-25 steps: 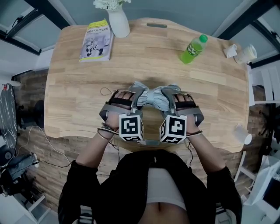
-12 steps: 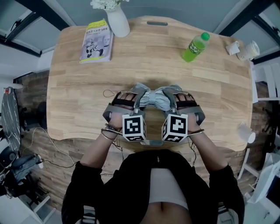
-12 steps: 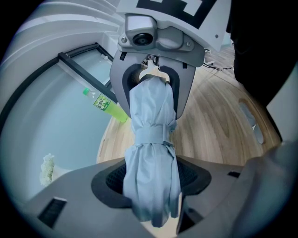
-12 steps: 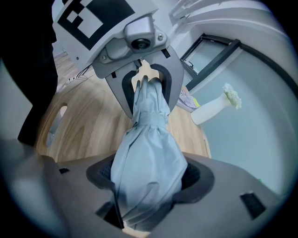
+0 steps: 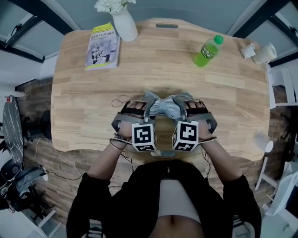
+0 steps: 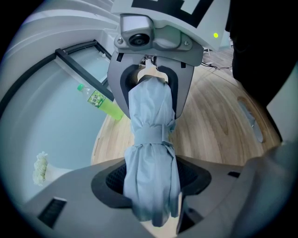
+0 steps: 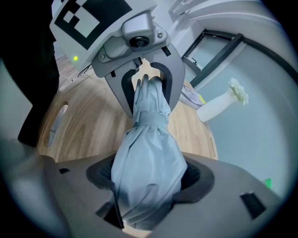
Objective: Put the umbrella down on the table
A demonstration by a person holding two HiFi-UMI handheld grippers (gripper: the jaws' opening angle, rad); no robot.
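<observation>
The left gripper and right gripper are facing each other, their jaws clamping opposite ends of the folded grey umbrella, which is spanning between them over the wooden table.

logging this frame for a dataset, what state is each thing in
umbrella: folded and strapped shut, held at both ends
left gripper: jaws shut on the umbrella
right gripper: jaws shut on the umbrella
bottle: cap on
book: closed, flat on the table
vase: upright, flowers in it
</observation>
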